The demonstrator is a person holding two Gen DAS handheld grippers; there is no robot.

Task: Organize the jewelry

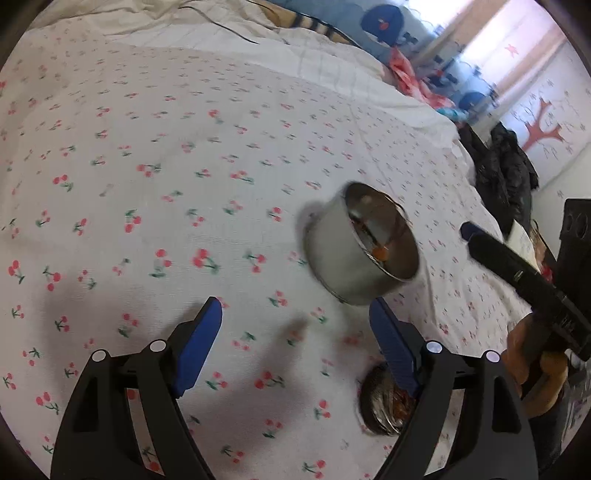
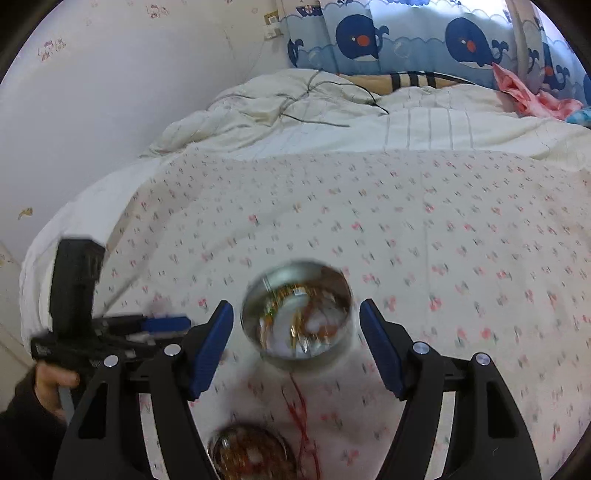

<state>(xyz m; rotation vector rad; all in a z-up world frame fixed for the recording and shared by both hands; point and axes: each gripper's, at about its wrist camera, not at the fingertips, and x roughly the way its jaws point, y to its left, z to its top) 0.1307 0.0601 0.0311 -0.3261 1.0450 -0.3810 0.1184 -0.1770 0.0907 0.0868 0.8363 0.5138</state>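
Round patterned lid (image 2: pixel 251 452); shiny cylindrical metal tin (image 2: pixel 297 314); soft cherry-print sheet (image 2: pixel 443 229).

the bed (image 2: pixel 369 221) fills most of the room, spread with a white sheet (image 1: pixel 184 147) printed in small red cherries. toward its head lies a rumpled cream quilt (image 2: pixel 295 107) with a thin dark cable (image 2: pixel 332 88) trailing over it. behind the bed's head hang blue whale-print curtains (image 2: pixel 406 37), daylight coming through them. left of the bed is a plain pale wall (image 2: pixel 110 92) with a socket (image 2: pixel 271 26). off the bed's far side, dark clothes (image 1: pixel 506 166) are heaped below a red tree decal (image 1: pixel 545 129).
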